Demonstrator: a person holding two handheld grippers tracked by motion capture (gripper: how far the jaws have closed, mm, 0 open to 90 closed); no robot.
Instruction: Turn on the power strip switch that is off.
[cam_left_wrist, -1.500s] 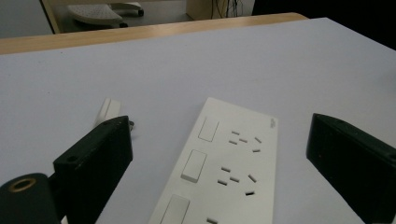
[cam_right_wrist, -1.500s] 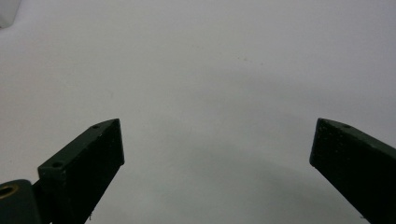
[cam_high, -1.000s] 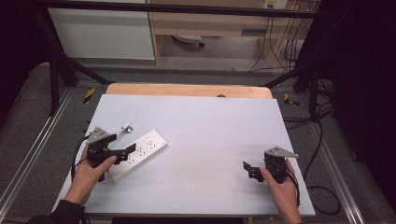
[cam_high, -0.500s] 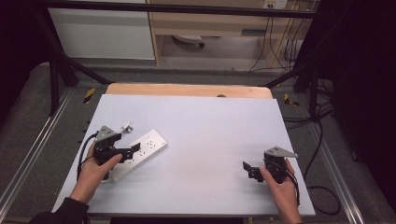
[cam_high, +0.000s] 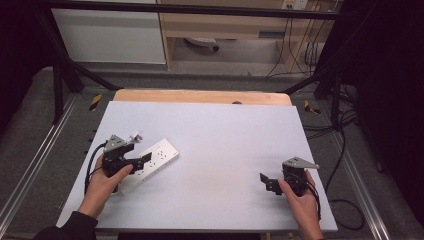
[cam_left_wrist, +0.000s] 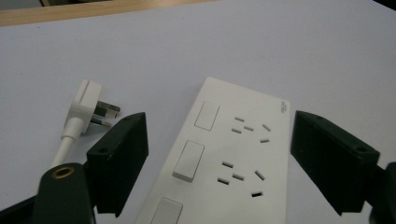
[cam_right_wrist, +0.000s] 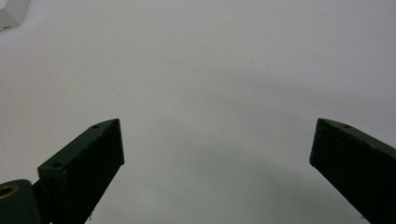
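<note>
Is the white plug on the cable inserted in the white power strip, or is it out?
Out. The white plug lies on the table beside the white power strip, its metal pins bare and the sockets empty.

White power strip (cam_left_wrist: 233, 154) lies flat on the table (cam_high: 225, 130), plug (cam_left_wrist: 86, 105) beside, perhaps touching.

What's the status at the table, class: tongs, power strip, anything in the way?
Left tongs open, straddling the white power strip, not clamped. Right tongs open over bare table. Plug unplugged beside the strip. Nothing in the way.
</note>
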